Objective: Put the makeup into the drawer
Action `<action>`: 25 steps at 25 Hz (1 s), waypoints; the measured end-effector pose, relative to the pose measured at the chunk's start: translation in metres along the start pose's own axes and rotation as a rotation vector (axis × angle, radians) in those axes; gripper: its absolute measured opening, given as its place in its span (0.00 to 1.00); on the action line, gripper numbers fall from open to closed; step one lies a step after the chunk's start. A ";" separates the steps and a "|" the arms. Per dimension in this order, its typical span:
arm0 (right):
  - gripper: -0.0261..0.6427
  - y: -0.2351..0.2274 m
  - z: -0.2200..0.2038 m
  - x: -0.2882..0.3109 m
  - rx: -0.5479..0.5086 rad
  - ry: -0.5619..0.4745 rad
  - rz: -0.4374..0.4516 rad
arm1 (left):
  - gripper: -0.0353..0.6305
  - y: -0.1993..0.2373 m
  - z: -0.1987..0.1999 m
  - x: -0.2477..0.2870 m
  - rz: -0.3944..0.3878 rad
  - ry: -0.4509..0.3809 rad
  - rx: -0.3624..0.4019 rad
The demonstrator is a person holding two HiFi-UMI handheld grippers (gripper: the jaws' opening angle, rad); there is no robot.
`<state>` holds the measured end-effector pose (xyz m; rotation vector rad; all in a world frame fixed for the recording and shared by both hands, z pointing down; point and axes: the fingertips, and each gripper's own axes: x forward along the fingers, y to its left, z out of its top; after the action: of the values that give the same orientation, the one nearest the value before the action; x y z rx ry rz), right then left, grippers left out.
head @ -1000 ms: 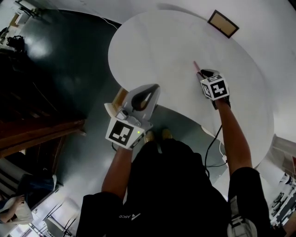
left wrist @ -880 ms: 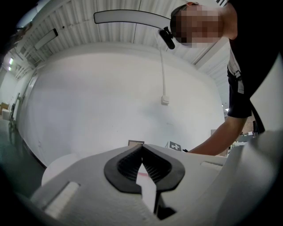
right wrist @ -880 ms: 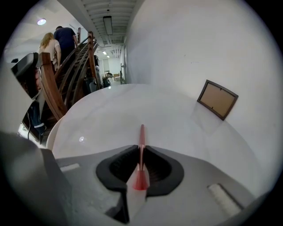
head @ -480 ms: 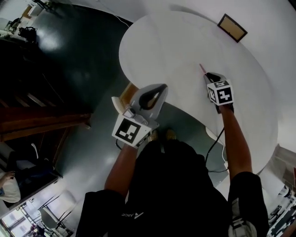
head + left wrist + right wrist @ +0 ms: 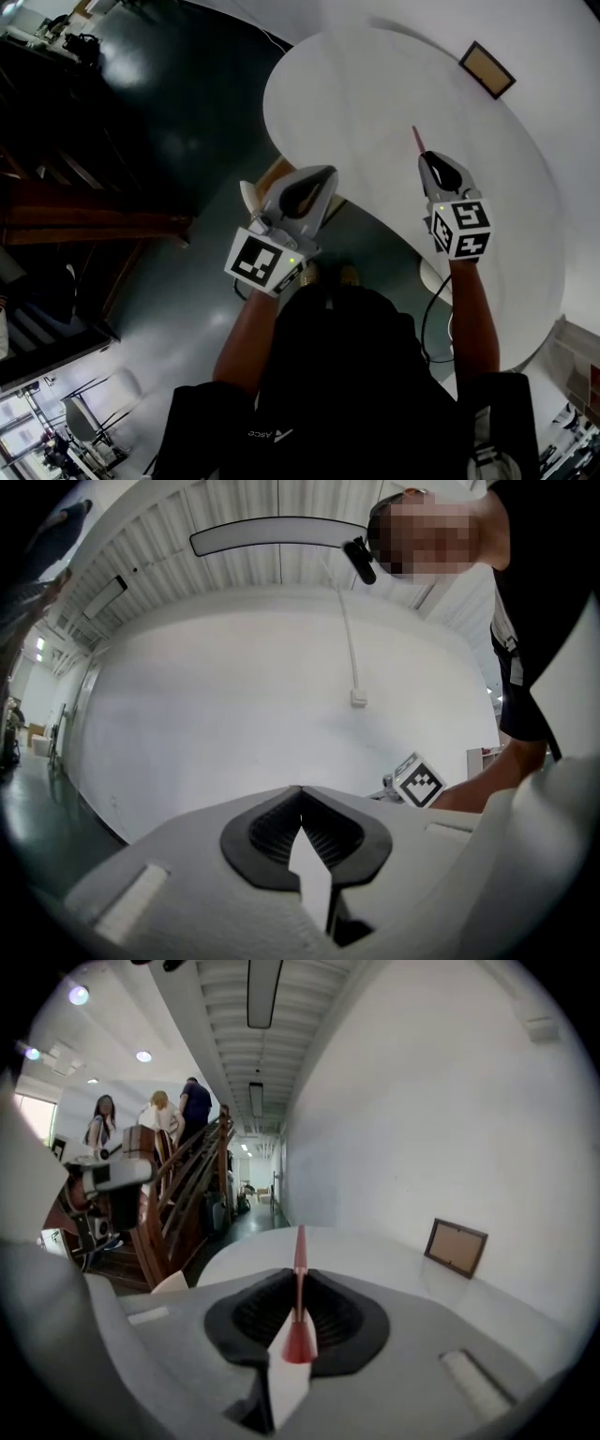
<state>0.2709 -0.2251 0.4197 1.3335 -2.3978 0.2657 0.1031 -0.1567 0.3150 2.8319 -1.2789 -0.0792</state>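
Note:
A slim pink-red makeup pencil [image 5: 299, 1269] is clamped between the pads of my right gripper [image 5: 298, 1283], its tip poking out ahead. In the head view the makeup pencil [image 5: 416, 140] sticks out of the right gripper [image 5: 427, 159], held above the white round table [image 5: 375, 84]. My left gripper [image 5: 325, 175] hovers off the table's near edge, pointing level, shut with nothing in it; the left gripper [image 5: 301, 790] shows its pads pressed together. A light wooden drawer-like box [image 5: 269, 180] shows partly under the table edge, beside the left gripper.
A small brown picture frame [image 5: 487, 68] lies on the far side of the table; this picture frame [image 5: 457, 1247] also shows in the right gripper view. A wooden staircase [image 5: 183, 1190] and several people [image 5: 155, 1115] are on the left. Dark floor surrounds the table.
My right gripper closed on the pencil and lifted it off the table, drawing back toward me. The left gripper shifted slightly and stayed shut.

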 end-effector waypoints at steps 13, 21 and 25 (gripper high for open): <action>0.11 0.130 0.110 -0.048 -0.077 -0.268 0.181 | 0.07 0.034 0.022 -0.079 0.115 -0.041 0.021; 0.11 0.224 0.118 -0.019 -0.140 -0.228 0.299 | 0.07 0.082 0.023 -0.137 0.163 -0.052 0.019; 0.11 0.265 0.109 0.005 -0.159 -0.170 0.331 | 0.07 0.109 0.019 -0.167 0.178 -0.054 0.012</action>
<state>0.0179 -0.1257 0.3284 0.9199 -2.7140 0.0480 -0.0901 -0.1040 0.3073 2.7287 -1.5408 -0.1436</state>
